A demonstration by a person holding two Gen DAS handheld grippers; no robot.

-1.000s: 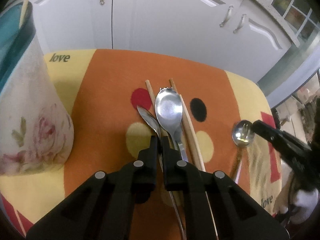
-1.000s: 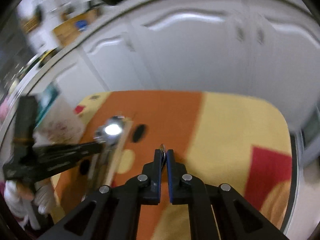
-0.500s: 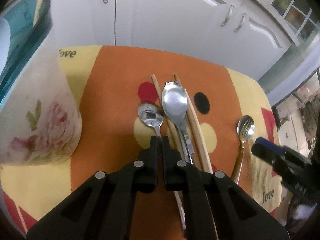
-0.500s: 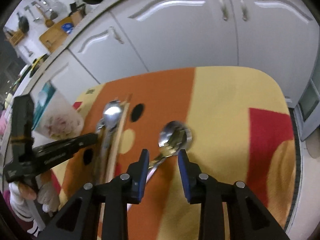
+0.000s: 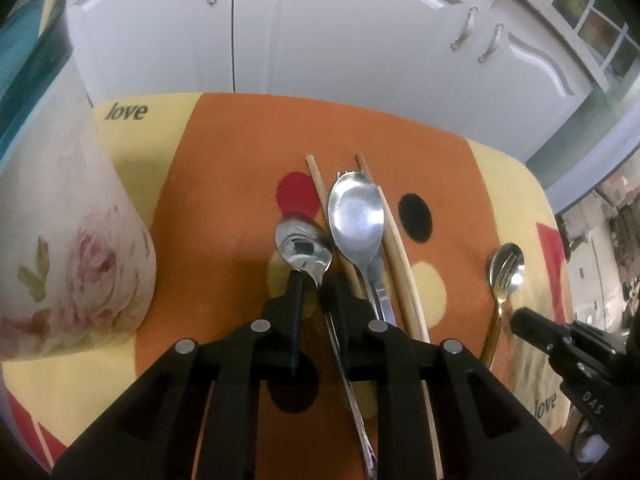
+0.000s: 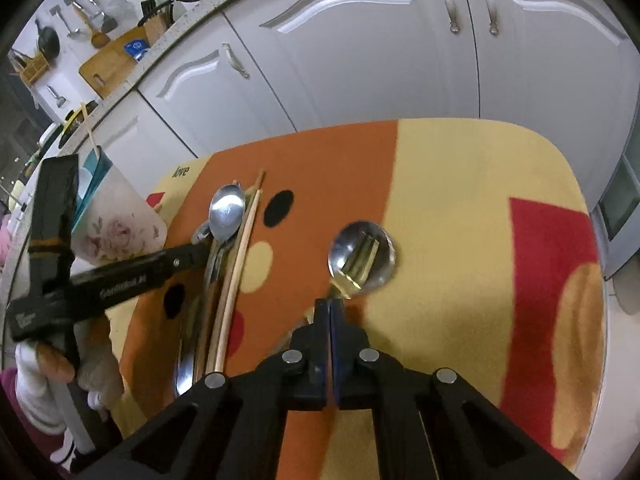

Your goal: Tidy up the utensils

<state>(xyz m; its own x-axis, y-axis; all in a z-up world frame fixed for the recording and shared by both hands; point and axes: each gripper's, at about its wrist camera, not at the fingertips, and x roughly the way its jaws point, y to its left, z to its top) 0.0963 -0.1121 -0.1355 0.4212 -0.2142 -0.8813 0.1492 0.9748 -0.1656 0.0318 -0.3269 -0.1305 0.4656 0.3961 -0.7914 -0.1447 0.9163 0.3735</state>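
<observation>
The left gripper [image 5: 314, 286], at lower centre of the left wrist view, has its jaws opening; the handle of the small spoon [image 5: 304, 246] runs between the fingers, against the right-hand one, bowl just above the fingertips. Beside it, toward the right, lie the large spoon [image 5: 356, 216] and two wooden chopsticks [image 5: 394, 240], all on the orange and yellow mat [image 5: 224, 184]. The floral holder [image 5: 60, 216] stands at the left edge. In the right wrist view, the right gripper [image 6: 330, 305] is clamped together on the neck of the gold-handled spoon [image 6: 362, 256], whose bowl lies at frame centre, near the orange-yellow boundary, well apart from the other utensils.
</observation>
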